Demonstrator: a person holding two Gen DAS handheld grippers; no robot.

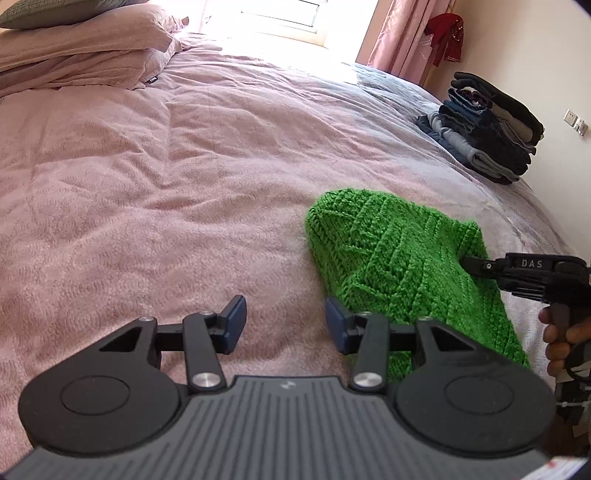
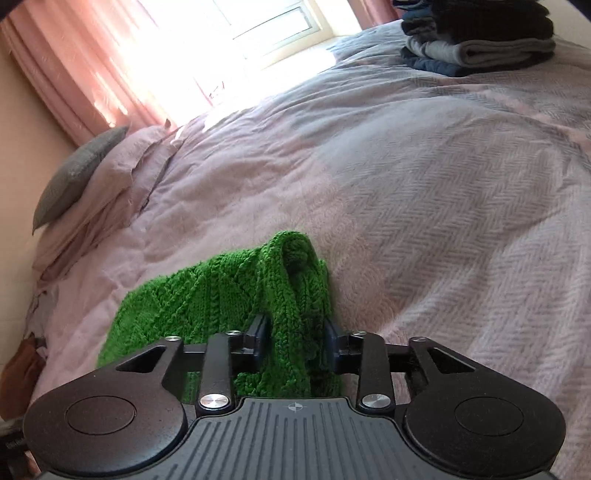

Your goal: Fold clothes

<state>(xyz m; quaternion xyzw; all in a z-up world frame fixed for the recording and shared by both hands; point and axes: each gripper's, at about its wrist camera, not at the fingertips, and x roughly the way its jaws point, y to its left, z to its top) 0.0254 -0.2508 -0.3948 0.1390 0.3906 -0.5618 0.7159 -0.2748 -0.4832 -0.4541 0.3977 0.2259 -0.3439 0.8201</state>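
Note:
A thick green knit garment [image 1: 399, 258] lies folded on the pink bed cover [image 1: 147, 184]. My left gripper [image 1: 286, 321] hangs open just left of it, nothing between its blue pads, its right finger beside the knit's near edge. My right gripper [image 1: 467, 260], held by a hand [image 1: 561, 332], reaches into the knit's right edge. In the right wrist view a bunched fold of the green knit [image 2: 291, 280] sits between the fingers of the right gripper [image 2: 295, 343]. The jaws stand apart, and the wool fills the gap loosely.
A stack of folded dark and grey clothes [image 1: 487, 125] sits at the bed's far right, also in the right wrist view [image 2: 476, 37]. Pillows [image 1: 74, 48] lie at the head. Pink curtains [image 1: 402, 33] and a hanging red garment [image 1: 447, 33] are by the window.

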